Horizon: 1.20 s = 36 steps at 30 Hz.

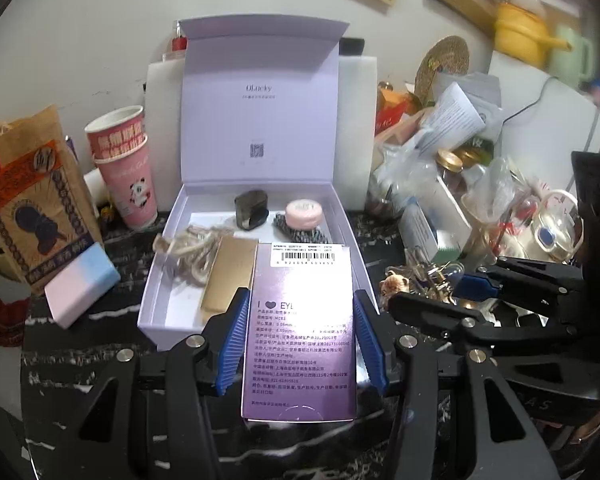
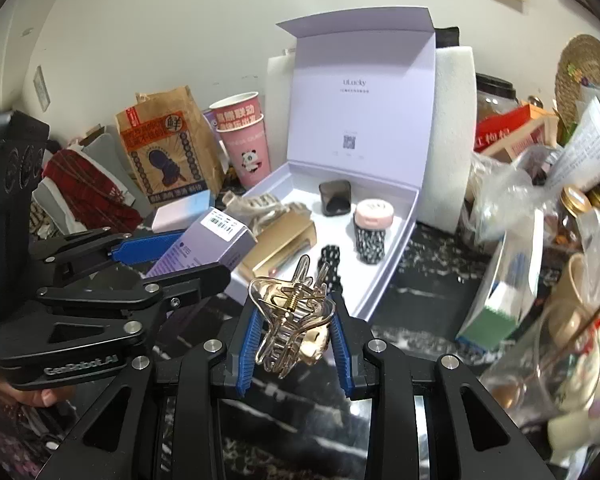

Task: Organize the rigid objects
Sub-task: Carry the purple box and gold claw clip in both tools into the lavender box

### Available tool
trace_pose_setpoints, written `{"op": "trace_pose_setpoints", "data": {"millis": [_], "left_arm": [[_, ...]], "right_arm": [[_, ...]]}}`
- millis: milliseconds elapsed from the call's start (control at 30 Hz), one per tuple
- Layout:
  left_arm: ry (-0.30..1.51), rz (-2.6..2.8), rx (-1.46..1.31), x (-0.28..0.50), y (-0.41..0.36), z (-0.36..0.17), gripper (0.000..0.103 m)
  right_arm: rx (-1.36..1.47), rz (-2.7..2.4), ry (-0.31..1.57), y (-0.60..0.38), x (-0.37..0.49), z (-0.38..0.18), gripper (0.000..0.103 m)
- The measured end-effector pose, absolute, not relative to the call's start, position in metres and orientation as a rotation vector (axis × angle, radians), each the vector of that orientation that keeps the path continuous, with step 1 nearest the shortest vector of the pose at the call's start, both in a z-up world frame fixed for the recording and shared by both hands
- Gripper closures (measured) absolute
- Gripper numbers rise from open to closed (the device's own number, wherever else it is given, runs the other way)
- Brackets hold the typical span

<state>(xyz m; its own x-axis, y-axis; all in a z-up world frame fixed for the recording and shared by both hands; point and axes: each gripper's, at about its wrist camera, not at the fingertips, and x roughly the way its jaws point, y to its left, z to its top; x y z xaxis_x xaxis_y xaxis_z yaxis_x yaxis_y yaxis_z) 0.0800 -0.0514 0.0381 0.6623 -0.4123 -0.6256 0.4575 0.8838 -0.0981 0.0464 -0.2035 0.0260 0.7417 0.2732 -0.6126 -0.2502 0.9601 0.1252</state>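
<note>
Right hand-held gripper (image 2: 296,346) clamps a gold hair claw (image 2: 290,322), seemingly above the open white box (image 2: 396,256).

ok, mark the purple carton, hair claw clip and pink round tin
purple carton (image 1: 300,320), left wrist view, printed back face
hair claw clip (image 2: 292,320), right wrist view, spring hinge
pink round tin (image 1: 303,213), left wrist view, lid

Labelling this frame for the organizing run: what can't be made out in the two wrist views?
- Left wrist view: the purple carton held in the left gripper hides the near right part of the white box.
- Left wrist view: the right gripper is side-on; its load is unclear there.
- Right wrist view: the hair claw hides the right gripper's inner fingers, so contact is unclear.
- Both views: the bag pile at right is blurred.
</note>
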Motion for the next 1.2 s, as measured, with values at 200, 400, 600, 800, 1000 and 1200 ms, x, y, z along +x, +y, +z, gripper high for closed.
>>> {"op": "trace_pose_setpoints", "data": {"millis": [200,400,600,800,1000,1200], "left_arm": [[0.663,-0.486,0.083,0.100,-0.060,0.049,0.053],[0.622,-0.488,0.093,0.122,-0.068,0.061,0.053],[0.575,-0.496,0.120,0.144,-0.074,0.073,0.053],[0.561,-0.504,0.128,0.169,-0.078,0.076,0.053],[0.565,-0.496,0.146,0.195,-0.082,0.070,0.053],[0.564,-0.492,0.152,0.218,-0.084,0.066,0.053]], "right_arm": [[0.023,0.289,0.648,-0.210,0.064,0.037,0.071],[0.008,0.283,0.622,-0.218,0.085,0.048,0.071],[0.002,0.274,0.597,-0.223,0.106,0.056,0.071],[-0.009,0.262,0.585,-0.226,0.128,0.062,0.071],[-0.015,0.247,0.598,-0.228,0.154,0.058,0.071],[-0.006,0.242,0.598,-0.233,0.179,0.054,0.071]]}}
